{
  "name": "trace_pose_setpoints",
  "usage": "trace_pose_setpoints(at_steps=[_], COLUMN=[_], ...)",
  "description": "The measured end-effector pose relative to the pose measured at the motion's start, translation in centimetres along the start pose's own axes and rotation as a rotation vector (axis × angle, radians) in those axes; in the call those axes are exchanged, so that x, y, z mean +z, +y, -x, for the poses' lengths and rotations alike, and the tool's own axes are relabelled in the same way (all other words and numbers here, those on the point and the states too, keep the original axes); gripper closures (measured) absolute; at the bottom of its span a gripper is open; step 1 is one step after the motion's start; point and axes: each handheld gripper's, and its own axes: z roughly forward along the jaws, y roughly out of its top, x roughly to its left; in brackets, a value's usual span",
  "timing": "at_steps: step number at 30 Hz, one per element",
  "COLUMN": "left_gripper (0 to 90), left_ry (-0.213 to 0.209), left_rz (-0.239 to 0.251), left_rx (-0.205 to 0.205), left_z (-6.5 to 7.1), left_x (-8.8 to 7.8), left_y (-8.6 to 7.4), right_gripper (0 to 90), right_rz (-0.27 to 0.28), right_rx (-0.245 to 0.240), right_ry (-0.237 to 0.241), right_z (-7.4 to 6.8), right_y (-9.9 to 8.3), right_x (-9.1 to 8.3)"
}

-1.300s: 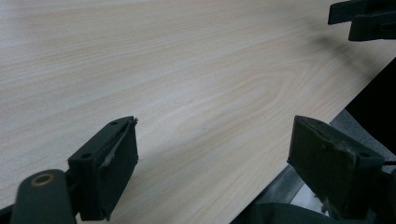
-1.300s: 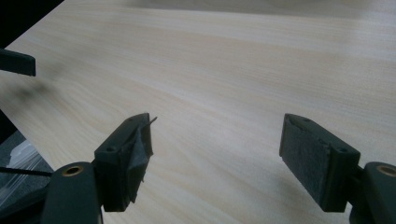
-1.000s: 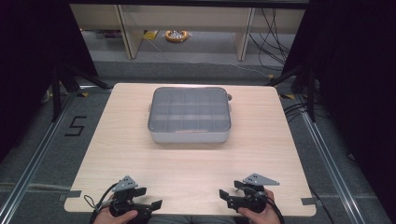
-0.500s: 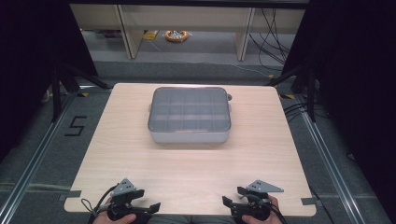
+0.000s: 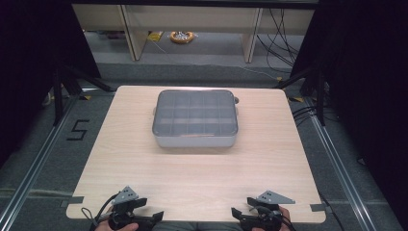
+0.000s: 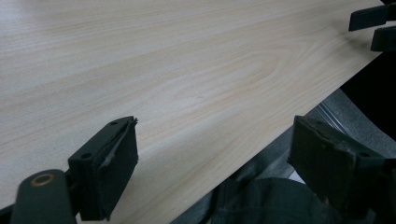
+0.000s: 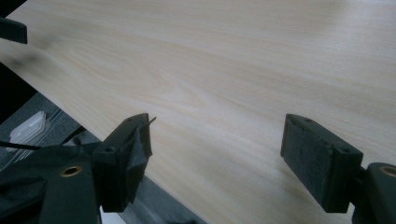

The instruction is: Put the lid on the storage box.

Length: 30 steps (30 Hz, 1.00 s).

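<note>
While both grippers gape, smooth pale woodgrain table (image 5: 192, 168) holds rounded grey box (image 5: 195, 119).

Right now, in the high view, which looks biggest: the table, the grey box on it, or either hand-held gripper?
1. Table, by far the largest.
2. Box, a lidded grey tray sitting mid-table.
3. Left gripper and right gripper: they look about alike, and both are partly cut off at the bottom edge, so I won't rank them.
</note>
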Motion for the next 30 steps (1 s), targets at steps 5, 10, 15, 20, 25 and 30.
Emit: trace_pose_setpoints(at_steps=[5,10,15,20,25,30], left_gripper=[15.1,15.1,15.1,15.1,15.1,15.1], left_ry=[0.000,0.001,0.000,0.001,0.004,0.004], left_rz=[-0.002,0.001,-0.001,-0.008,-0.009,-0.009], left_rx=[-0.003,-0.006,-0.004,0.003,0.003,0.003], left_z=[-0.10,-0.10,-0.15,-0.23,-0.20,-0.20], left_x=[-0.06,-0.08,-0.05,-0.10,-0.07,-0.05], left_y=[-0.08,-0.05,-0.05,-0.03,-0.03,-0.01], right_gripper=[25.2,25.1,25.2,25.2,25.3,25.3], right_rz=[-0.006,-0.020,-0.010,-0.021,-0.006,-0.012], right_rx=[-0.024,0.023,0.015,0.025,0.014,-0.005], right_ry=[0.005,0.012,-0.008,-0.002,0.004,0.016], right_z=[-0.27,-0.53,-0.43,-0.47,-0.43,-0.12], right_y=[-0.25,-0.32,-0.37,-0.35,-0.38,-0.31], right_x=[-0.08,-0.15,0.21,0.05,0.13,0.08])
